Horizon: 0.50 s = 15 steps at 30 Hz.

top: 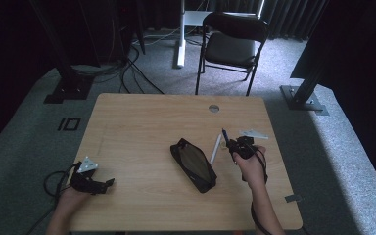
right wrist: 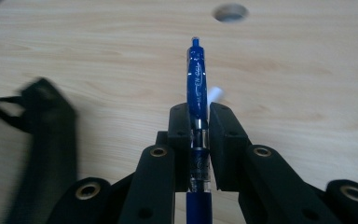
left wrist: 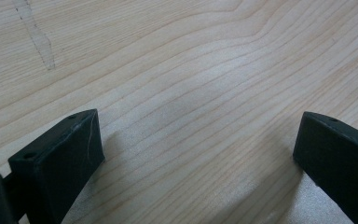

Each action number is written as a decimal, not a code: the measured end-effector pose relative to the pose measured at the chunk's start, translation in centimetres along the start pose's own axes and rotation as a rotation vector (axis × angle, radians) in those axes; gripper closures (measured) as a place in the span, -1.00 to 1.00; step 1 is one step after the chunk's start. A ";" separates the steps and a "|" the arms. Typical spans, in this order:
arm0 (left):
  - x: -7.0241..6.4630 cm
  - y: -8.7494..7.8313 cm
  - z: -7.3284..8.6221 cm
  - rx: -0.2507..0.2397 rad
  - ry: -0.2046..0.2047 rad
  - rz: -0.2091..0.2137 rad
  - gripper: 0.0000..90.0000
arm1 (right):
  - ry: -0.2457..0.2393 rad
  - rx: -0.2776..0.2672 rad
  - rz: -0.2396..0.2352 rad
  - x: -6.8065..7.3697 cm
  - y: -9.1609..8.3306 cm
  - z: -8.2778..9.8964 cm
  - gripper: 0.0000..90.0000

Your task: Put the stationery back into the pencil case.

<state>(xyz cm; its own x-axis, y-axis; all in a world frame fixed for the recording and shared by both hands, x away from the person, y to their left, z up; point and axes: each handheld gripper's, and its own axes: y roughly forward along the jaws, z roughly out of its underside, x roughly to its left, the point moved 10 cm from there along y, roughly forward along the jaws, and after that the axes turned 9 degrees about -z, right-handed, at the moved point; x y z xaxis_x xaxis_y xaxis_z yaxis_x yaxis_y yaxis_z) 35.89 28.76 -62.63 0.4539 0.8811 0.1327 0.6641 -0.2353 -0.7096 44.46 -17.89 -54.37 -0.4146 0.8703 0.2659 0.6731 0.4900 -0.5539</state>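
Observation:
My right gripper (right wrist: 199,116) is shut on a blue gel pen (right wrist: 197,79), whose barrel runs between the two black pads and sticks out beyond them above the table. From above, that gripper (top: 231,143) is right of the middle, with the blue pen (top: 223,133) pointing away from the person. A white pen (top: 216,149) lies on the wood just left of it. A black pencil case (top: 193,164) lies slantwise at the table's middle; its blurred edge (right wrist: 46,140) is at the left of the right gripper view. My left gripper (left wrist: 196,149) is open over bare wood, near the front left corner (top: 108,183).
The wooden table (top: 142,122) has a round cable hole (top: 214,108) near its far edge. A small grey three-cornered plate (top: 254,133) lies right of the right gripper. A black folding chair (top: 230,44) and stand legs are on the carpet beyond the table.

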 end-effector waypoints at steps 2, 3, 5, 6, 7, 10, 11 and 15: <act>0.0 0.0 0.0 0.000 0.000 0.000 -0.97 | -0.022 -0.008 -0.025 1.3 -0.2 -0.5 0.76; 0.0 0.0 0.0 0.000 0.001 0.000 -0.96 | -0.033 -0.019 -0.054 2.4 -0.3 -0.8 0.76; 0.0 0.0 0.0 0.001 0.000 0.000 -0.96 | -0.047 -0.013 -0.064 3.0 -0.4 -0.9 0.76; 0.0 0.0 0.0 0.000 0.000 0.000 -0.96 | -0.059 -0.022 -0.095 4.2 -0.5 -1.2 0.76; 0.0 0.0 0.0 0.001 0.000 0.000 -0.96 | -0.059 -0.022 -0.095 4.2 -0.5 -1.2 0.76; 0.0 0.0 0.0 0.000 0.000 0.000 -0.96 | -0.083 -0.018 -0.139 6.2 -0.5 -1.4 0.76; 0.0 0.0 0.0 0.000 0.000 0.000 -0.96 | -0.097 -0.011 -0.154 6.8 -0.5 -1.4 0.76; 0.0 0.0 0.0 0.000 0.000 0.000 -0.97 | -0.131 0.003 -0.202 9.2 -0.3 -1.4 0.76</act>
<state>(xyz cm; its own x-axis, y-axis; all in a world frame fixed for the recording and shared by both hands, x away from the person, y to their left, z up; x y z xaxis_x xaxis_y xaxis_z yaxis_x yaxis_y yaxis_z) 35.89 28.76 -62.63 0.4536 0.8813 0.1324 0.6643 -0.2353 -0.7095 41.35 -9.98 -50.70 -0.6170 0.7402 0.2673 0.5664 0.6535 -0.5022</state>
